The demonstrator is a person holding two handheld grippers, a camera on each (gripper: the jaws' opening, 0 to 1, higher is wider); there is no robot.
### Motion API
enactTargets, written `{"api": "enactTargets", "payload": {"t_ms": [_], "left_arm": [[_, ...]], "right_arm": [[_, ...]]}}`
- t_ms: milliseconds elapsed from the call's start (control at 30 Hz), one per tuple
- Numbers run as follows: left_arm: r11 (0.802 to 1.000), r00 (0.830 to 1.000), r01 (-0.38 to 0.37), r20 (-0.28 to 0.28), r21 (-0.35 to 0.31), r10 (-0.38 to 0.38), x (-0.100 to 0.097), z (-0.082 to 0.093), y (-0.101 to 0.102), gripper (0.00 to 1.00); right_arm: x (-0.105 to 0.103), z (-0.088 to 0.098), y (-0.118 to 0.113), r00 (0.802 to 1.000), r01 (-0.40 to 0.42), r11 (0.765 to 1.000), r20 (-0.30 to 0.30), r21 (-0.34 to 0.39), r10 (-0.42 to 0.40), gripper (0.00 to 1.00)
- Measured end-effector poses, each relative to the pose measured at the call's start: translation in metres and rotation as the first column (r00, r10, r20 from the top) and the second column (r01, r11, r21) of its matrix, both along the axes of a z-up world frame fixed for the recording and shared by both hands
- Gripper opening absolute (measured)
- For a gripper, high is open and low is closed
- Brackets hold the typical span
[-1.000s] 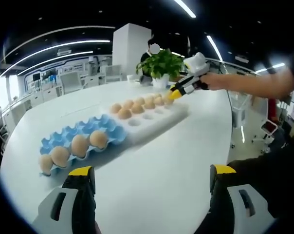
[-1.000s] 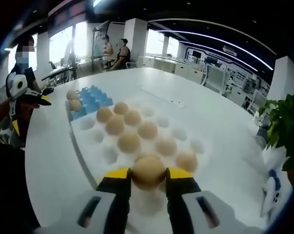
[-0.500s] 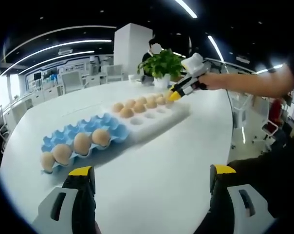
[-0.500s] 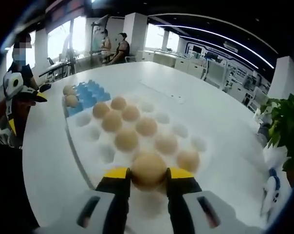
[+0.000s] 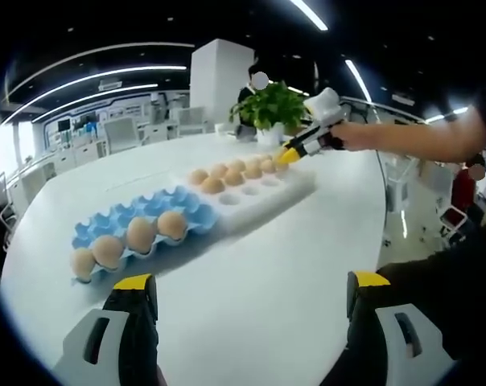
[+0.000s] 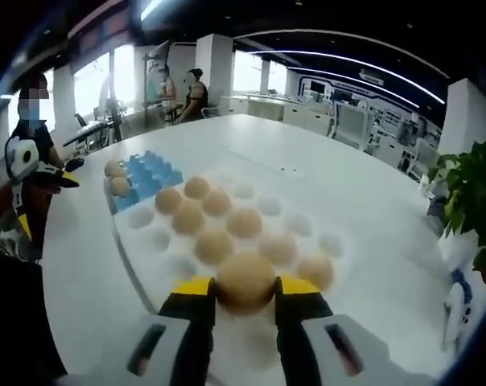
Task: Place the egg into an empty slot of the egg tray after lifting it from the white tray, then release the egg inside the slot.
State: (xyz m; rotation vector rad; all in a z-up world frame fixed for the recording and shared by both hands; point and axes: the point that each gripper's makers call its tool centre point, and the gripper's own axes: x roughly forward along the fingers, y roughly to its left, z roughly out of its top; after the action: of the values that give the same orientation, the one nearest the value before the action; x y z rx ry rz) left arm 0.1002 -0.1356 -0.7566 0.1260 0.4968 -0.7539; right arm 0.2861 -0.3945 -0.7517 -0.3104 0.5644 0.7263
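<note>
The white desk (image 5: 251, 265) spreads out ahead of both tongs. On it, past the right tongs' tips, lies the white tray (image 6: 138, 249) with several eggs, and beyond that the blue egg tray (image 6: 146, 173), touching its far end, with eggs at its far side. The left tongs (image 5: 251, 293) stand wide apart above bare desk, holding nothing. The right tongs (image 6: 245, 288) are closed on the egg (image 6: 245, 280), raised above the white tray's near end.
</note>
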Motion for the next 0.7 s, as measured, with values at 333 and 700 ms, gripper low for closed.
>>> {"api": "enactTargets", "payload": {"t_ms": [333,700], "left_arm": [[1.0,1.0,-0.014,0.009,-0.001,0.014,0.0,0.003,0.004,1.0],[1.0,0.999,-0.028,0.015,-0.003,0.028,0.0,0.003,0.009,1.0]], "right_arm": [[-0.009,0.018,0.043,0.999,-0.052,0.994,0.004,0.096,0.051,0.3],[-0.02,0.019,0.083,0.993,-0.114,0.982,0.008,0.147,0.114,0.3]]}}
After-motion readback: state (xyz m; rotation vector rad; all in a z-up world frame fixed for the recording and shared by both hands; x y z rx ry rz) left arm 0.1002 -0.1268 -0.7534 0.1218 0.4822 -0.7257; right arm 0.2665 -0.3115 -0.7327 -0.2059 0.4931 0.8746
